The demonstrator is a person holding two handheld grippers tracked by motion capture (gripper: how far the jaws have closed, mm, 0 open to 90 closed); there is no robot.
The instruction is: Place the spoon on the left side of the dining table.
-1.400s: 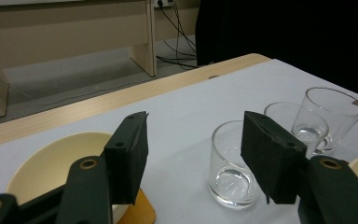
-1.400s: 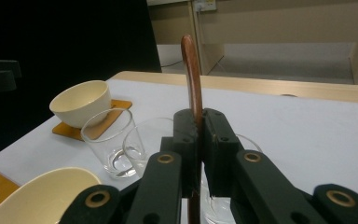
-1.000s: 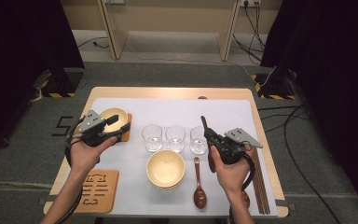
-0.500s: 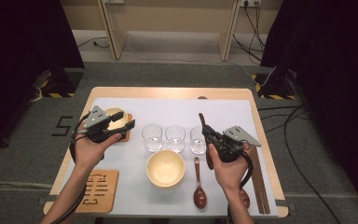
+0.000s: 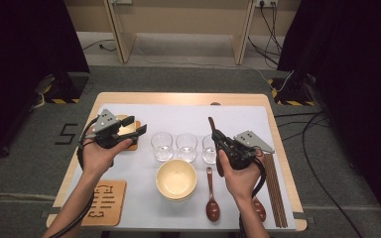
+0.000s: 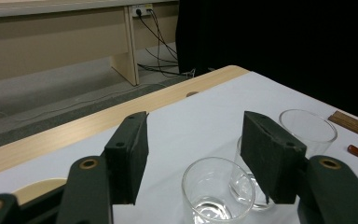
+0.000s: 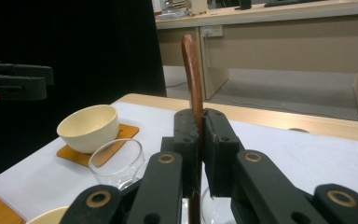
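The right gripper point(image 5: 215, 135) pinches a brown wooden spoon point(image 7: 192, 65) between its jaws, which are pressed together on the handle. The spoon stands nearly upright, handle end up, just above the right end of the row of glasses. In the right gripper view its shaft runs up out of the closed jaws and down below them.

The left gripper point(image 5: 135, 131) hangs over the left side of the table with its jaws spread wide and nothing between them. In the left gripper view the 2 black pads point(image 6: 129, 154) stand well apart, with the glasses beyond them.

Counted on the white mat point(image 5: 178, 119):
- 3 clear glasses point(image 5: 162, 146) in a row across the middle, standing upright.
- 2 cream bowls: 1 bowl point(image 5: 176, 179) in front of the glasses, and 1 smaller bowl point(image 7: 88, 127) on an orange coaster point(image 7: 123, 132) at the left, under the left gripper.
- 3 spoons in all: the 1 held, 1 lying spoon point(image 5: 212, 197) right of the front bowl, and 1 more point(image 5: 259, 208) partly hidden by the right forearm.
- 1 bundle of dark chopsticks point(image 5: 275, 191) along the right edge; I cannot tell how many.
- 1 wooden board point(image 5: 104, 202) with cut-out marks at the near left corner.
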